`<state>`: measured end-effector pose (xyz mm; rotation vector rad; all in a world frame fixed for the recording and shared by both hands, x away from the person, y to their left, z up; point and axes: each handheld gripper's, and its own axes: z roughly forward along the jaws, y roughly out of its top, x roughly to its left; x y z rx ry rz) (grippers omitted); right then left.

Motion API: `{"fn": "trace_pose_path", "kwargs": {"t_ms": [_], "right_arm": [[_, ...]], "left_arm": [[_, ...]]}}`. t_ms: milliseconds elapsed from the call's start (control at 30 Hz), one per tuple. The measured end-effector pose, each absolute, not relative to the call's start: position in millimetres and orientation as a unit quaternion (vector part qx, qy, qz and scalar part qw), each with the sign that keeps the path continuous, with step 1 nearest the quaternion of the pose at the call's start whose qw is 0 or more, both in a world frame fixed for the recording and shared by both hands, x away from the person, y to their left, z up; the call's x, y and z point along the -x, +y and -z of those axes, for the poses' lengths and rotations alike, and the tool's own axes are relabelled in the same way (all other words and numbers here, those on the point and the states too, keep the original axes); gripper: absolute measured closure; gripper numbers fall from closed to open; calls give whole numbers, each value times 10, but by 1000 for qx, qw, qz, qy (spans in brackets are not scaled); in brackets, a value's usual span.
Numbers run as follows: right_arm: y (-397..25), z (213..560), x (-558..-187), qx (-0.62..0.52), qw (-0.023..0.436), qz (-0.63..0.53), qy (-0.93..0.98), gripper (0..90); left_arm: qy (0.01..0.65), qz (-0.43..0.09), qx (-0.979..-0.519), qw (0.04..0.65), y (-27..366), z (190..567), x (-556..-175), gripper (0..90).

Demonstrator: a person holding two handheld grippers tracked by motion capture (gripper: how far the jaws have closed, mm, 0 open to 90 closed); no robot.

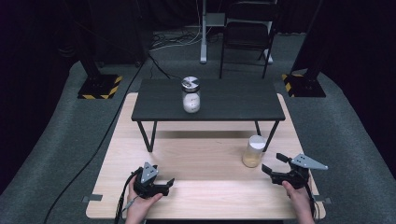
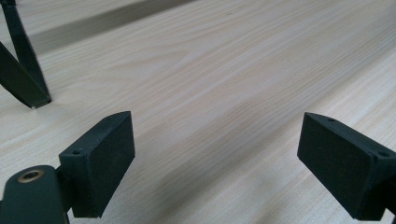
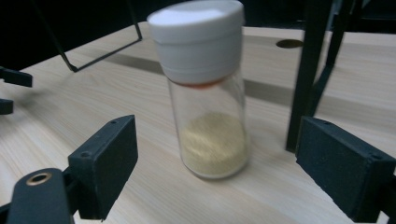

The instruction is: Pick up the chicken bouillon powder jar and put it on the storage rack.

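On table, right: jar (image 3: pixel 208 88), glass, white cap, light, fragile, slippery. Grip mid-body. Right gripper (image 3: pixel 217 163) jaws apart, empty; left gripper (image 2: pixel 215 158) likewise.

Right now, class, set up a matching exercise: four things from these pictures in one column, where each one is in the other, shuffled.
Things:
1. white-capped jar
2. metal-lidded jar
3. left claw
4. chair

Places:
A. on the floor behind the tables
B. on the black shelf
C. on the wooden table, ahead of the open right claw
D. open, low over bare wood

Pairs: 1-C, 2-B, 3-D, 4-A
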<state>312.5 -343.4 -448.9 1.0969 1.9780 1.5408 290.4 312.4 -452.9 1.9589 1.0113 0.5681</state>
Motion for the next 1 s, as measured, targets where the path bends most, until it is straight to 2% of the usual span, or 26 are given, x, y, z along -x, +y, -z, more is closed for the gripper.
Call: {"fn": "trace_pose_path", "kwargs": {"t_ms": [667,767,800,833,900,1000], "right_arm": [[-3012,4422,-3482,-397,211,-555,700,150],[-2944,4386,-3542,-397,213,-548,705,185],[-2886,4368,-3562,-395,220,-541,709,244],[-2886,4368,-3562,-395,220,-541,709,244],[-2814,4364,-3545,-399,239,-530,709,319],[-2790,4338,-3545,-396,245,-523,714,327]], "left_arm": [[403,-225,-781,421,3132,4530,-2906,109],[403,-225,-781,421,3132,4531,-2905,109],[403,-225,-781,421,3132,4530,-2905,108],[403,-225,-781,421,3132,4530,-2905,108],[403,-225,-781,421,3133,4531,-2905,109],[402,-224,-781,421,3134,4531,-2907,108]]}}
